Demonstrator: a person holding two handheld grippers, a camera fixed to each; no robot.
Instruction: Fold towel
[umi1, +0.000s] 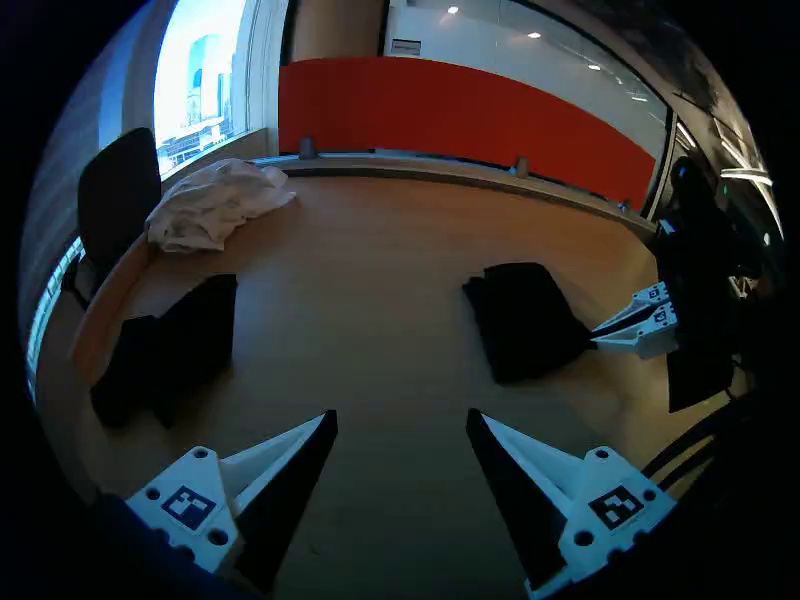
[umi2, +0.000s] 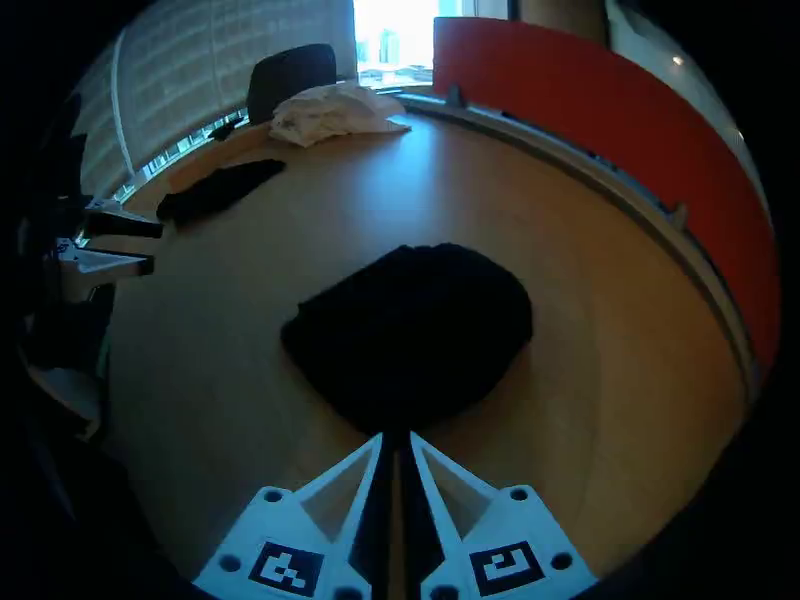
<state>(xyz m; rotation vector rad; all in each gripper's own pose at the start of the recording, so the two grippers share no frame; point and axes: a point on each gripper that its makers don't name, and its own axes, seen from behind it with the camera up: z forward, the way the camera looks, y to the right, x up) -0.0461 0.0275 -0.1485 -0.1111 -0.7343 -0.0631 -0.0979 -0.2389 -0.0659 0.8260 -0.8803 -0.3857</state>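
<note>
Right gripper view: your right gripper (umi2: 395, 438) pinches the limp black towel (umi2: 420, 330) at its near edge (soft, light); your left gripper (umi1: 400, 414) gapes.

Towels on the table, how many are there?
3. A black towel at the right gripper; a second black towel by the table edge; a white pile near the chair.

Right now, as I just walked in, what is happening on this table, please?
A person is working with two handheld claws on a wooden table. The right claw is closed at the near edge of a black towel; whether it pinches the cloth is unclear. The left claw hangs open, holding nothing. Another dark cloth and a crumpled white cloth lie farther off.
</note>
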